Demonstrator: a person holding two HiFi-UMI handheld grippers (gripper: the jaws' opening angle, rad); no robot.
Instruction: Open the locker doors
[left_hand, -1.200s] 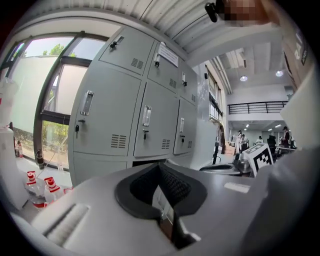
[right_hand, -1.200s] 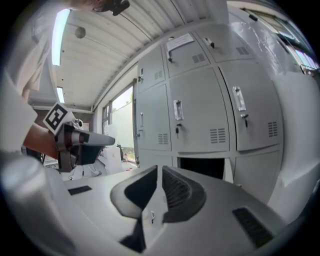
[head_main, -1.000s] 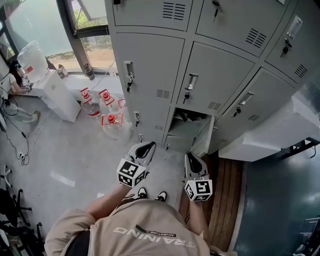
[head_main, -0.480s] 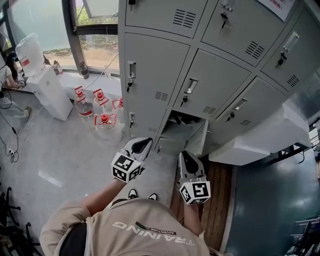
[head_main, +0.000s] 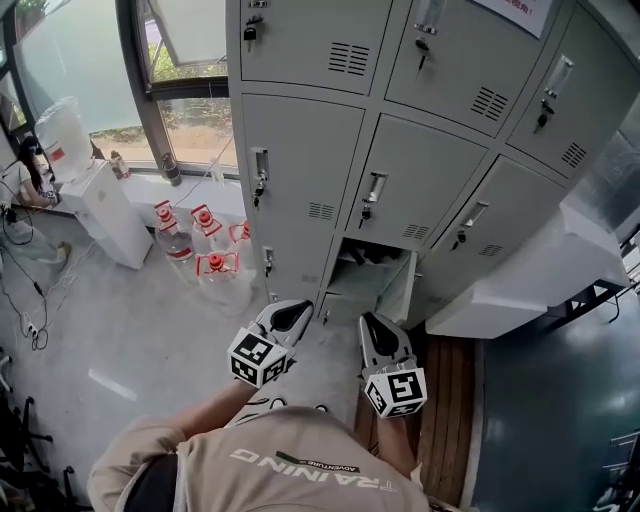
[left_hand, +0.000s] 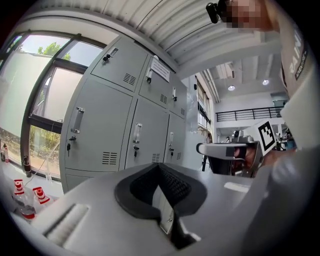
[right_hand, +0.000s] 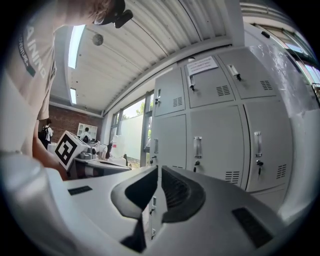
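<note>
Locker doors (head_main: 300, 160) fill the wall straight ahead of the person: grey steel in a grid, each with a small vent and an upright pull handle with a key lock just below it. One low door (head_main: 402, 288) in the middle column hangs open towards the right, its compartment dim inside. Every other door in sight is closed, so most of the job looks undone.

To take the next one well, I'd say a claw should part first and come in level with a handle (head_main: 260, 165). It should close round the pull rather than the key, then draw outward along the hinge's arc, not straight back.

The left gripper (head_main: 288, 316) and right gripper (head_main: 376, 330) both hang low in front of the person's waist, well apart from the lockers, jaws pressed together on nothing.

Off to the left, red-capped water bottles (head_main: 205, 250) stand on the floor just beside the bottom lockers. A white dispenser (head_main: 105, 205) sits beyond them under the window (head_main: 190, 40).
</note>
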